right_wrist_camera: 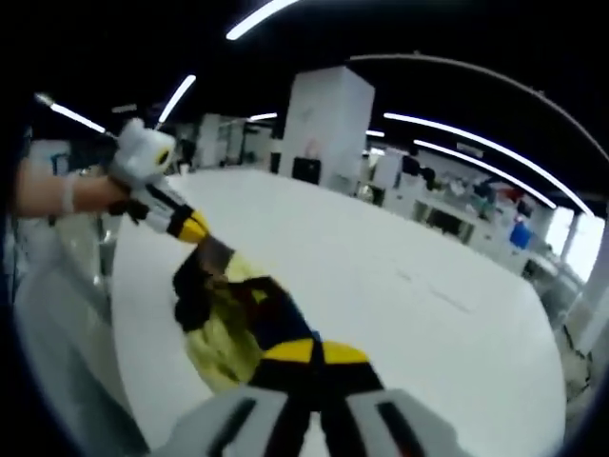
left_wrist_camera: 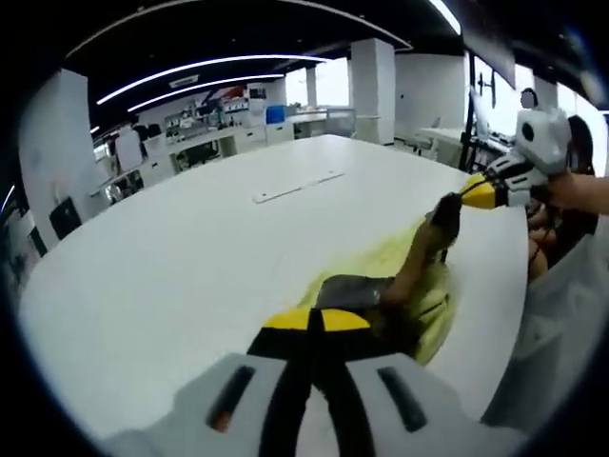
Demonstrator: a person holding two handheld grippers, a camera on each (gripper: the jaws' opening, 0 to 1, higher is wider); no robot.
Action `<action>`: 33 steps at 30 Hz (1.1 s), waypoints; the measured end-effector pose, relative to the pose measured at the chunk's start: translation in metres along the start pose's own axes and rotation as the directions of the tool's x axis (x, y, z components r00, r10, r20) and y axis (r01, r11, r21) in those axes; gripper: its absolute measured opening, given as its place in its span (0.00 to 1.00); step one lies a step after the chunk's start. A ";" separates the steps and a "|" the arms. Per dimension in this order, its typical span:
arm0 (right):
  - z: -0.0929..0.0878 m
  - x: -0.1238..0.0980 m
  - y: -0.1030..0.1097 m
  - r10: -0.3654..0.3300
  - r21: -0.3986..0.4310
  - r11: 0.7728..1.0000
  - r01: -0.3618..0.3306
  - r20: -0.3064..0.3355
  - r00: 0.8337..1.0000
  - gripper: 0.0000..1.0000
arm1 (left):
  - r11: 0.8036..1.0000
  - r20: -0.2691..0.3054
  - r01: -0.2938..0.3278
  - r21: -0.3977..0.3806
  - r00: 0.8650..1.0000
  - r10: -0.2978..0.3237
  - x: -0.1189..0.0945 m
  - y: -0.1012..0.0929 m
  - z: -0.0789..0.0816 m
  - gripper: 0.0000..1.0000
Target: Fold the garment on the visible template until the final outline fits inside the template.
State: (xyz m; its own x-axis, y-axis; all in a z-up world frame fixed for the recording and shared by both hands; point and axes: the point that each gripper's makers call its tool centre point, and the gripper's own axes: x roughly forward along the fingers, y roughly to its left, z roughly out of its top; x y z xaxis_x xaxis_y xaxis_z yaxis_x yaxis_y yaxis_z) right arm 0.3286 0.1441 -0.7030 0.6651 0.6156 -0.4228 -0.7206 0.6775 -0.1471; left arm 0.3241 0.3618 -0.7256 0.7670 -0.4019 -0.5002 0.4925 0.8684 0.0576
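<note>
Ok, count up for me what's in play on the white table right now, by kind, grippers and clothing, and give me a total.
Grippers: 2, the left gripper and the right gripper, each shut on the cloth.
Garments: 1, the yellow and dark garment, lifted between them over the white table.
Total: 3.

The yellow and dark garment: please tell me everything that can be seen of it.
The yellow and dark fabric garment looks soft and thin, pale yellow with dark brown or navy parts. It is bunched and stretched out, not flat, over the white table near its edge. The left gripper and the right gripper each have their yellow-tipped jaws shut on one end of it. Some of it rests on the table.
</note>
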 end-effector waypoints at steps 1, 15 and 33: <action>0.010 -0.004 -0.004 -0.005 0.007 1.000 0.005 0.023 1.000 0.00 | 1.000 0.011 -0.002 0.004 1.000 0.002 -0.002 0.002 0.006 0.00; 0.110 -0.028 -0.035 -0.043 -0.027 0.998 0.050 0.216 0.975 0.00 | 0.997 0.153 -0.008 0.073 0.988 -0.003 -0.027 0.027 0.099 0.00; 0.144 0.018 -0.083 -0.083 0.024 0.997 0.080 0.254 0.964 0.00 | 0.999 0.173 0.051 -0.001 0.984 -0.050 0.033 0.080 0.137 0.00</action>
State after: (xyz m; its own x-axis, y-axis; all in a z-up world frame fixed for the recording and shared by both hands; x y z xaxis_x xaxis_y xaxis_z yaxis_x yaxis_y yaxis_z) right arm 0.4288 0.1566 -0.5699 0.7508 0.6388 -0.1679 -0.6602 0.7341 -0.1590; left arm 0.4453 0.3785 -0.6193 0.8010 -0.4892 -0.3452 0.5308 0.8469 0.0313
